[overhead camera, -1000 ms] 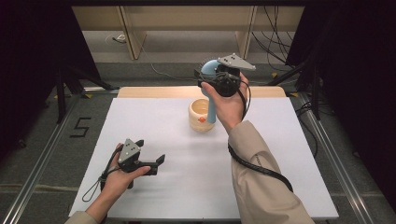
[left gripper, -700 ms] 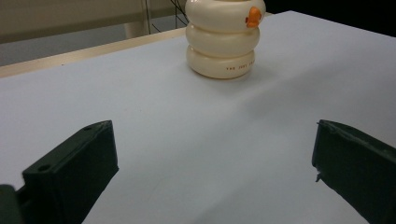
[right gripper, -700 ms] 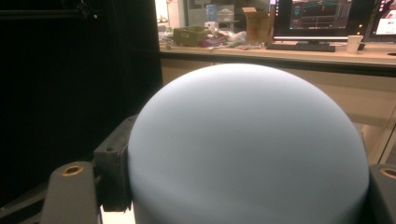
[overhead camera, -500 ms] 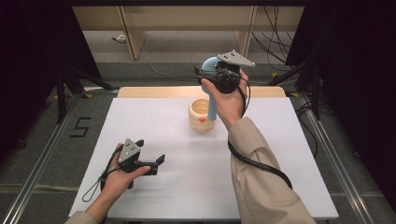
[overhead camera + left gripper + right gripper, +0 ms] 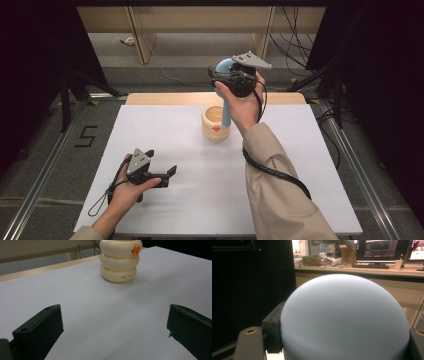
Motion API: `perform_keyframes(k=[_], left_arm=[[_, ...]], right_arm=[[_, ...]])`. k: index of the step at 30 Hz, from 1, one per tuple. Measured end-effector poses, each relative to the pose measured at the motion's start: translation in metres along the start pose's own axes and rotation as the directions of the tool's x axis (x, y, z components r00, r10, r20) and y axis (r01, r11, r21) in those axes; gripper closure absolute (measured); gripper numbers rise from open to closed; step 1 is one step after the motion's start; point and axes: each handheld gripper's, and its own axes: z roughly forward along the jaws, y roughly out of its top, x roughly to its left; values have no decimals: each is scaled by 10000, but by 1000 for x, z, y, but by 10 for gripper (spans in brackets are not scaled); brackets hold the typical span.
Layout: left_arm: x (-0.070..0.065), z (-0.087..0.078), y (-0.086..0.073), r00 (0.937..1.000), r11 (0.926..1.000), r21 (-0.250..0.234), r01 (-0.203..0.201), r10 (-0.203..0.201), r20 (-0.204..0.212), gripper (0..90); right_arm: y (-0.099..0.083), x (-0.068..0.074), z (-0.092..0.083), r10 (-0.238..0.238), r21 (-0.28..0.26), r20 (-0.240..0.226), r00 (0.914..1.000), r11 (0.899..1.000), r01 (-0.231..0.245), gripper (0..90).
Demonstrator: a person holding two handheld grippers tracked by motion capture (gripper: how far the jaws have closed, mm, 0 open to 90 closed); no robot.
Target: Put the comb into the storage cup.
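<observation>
Above the far middle of the white table (image 5: 165, 215), the right gripper (image 5: 226, 79) has its jaws clamped on the round blue head of a long-handled thing, seemingly a spoon or scoop (image 5: 223, 67). Its pale blue handle hangs almost straight down from the head, and its lower end reaches the mouth of the cream cup (image 5: 216, 123); whether the tip is inside or just behind the rim cannot be told from the high view. So the long axis of the scoop stands close to upright, and the cup lies directly below the right gripper, touching nothing else on the table. Any lift or lowering would likely have to run along that upright line to keep the handle clear of the rim.

From the right gripper view, the scoop head (image 5: 344, 320) is a smooth, matte, grey-blue dome pressed between the two black jaws.

The cup (image 5: 120, 261) looks like three stacked rounded rings, glossy cream, with a small orange mark near the top and a line of tiny print on the lowest ring.

The left gripper (image 5: 167, 174) rests low at the near left of the table, jaws wide apart and holding nothing, well away from the cup. The right hand is far nearer.
</observation>
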Motion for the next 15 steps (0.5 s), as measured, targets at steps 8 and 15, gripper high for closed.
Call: perform_keyframes(k=[8,15], left_arm=[[0,0,0,10000,10000,-8,-19,19,-6,1],[0,0,0,10000,10000,-42,-12,12,-3,2]], right_arm=[[1,-1,4,0,-60,6,10000,10000,0,257],[0,0,8,64,-127,5,10000,9999,-64,257]])
